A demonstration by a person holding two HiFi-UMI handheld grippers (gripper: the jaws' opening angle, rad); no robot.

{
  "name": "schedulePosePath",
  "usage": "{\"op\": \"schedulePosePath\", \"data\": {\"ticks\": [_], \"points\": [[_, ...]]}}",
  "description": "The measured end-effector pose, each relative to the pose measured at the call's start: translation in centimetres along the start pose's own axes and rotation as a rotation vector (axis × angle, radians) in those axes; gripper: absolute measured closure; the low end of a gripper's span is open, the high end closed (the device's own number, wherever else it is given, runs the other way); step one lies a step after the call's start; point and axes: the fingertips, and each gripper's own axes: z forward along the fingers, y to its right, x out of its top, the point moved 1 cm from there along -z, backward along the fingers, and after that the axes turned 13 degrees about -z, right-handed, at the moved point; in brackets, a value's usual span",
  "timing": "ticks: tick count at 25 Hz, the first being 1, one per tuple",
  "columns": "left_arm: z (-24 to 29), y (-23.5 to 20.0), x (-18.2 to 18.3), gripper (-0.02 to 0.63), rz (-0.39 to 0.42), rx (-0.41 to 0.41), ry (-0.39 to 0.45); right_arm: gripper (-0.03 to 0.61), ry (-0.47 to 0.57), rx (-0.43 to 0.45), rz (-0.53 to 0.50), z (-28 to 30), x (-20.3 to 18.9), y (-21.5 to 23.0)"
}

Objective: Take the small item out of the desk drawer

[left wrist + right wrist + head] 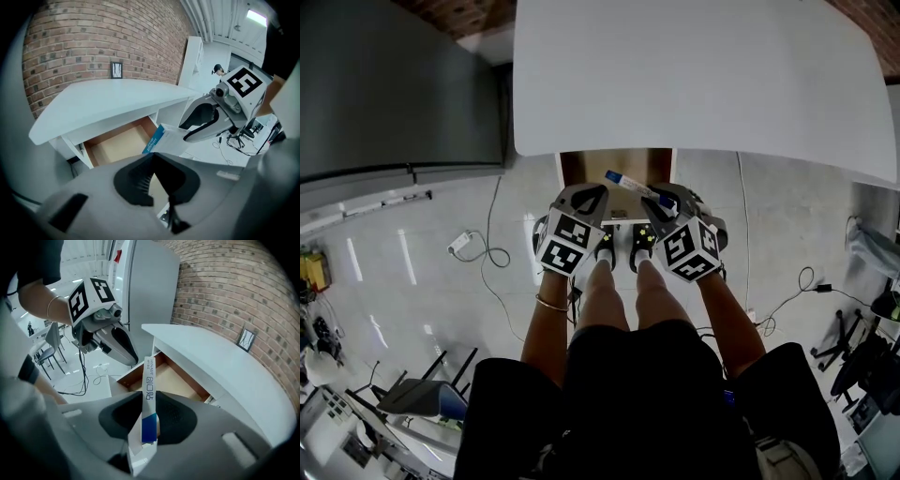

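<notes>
The right gripper [149,393] pinches a slim white-and-blue box [149,385]. In the right gripper view the box stands on edge between the two pads, its blue end down in the jaw gap and its white printed end rising toward 12 o'clock past the fingertips. In the head view the box sticks out of this gripper toward 10 o'clock. Its far end is over the front edge of the open drawer [616,165].

In the left gripper view the box hangs in the air at the drawer's front right corner, touching nothing but the jaws that hold it.

The left gripper [152,155] has its jaws pressed together with nothing between them. In the head view it sits at 9 o'clock from the right gripper, just beside it, with the box tip between the two.

The drawer, with a bare wooden floor, lies at 12 o'clock from both grippers. It is pulled out from under the white desk [694,84]. Behind the desk is a brick wall [225,291], with a small frame [246,339] against it.
</notes>
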Motion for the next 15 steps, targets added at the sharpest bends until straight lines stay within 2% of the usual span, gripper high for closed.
{"op": "schedulePosePath", "data": {"ticks": [11, 15], "points": [[-5.1, 1.2, 3.8, 0.615, -0.018, 0.018, 0.105, 0.477, 0.118, -0.094, 0.099, -5.3, 3.8, 2.0], [-6.9, 2.3, 5.6, 0.615, 0.001, 0.017, 0.149, 0.477, 0.199, -0.123, 0.194, -7.4, 5.2, 3.1]]}}
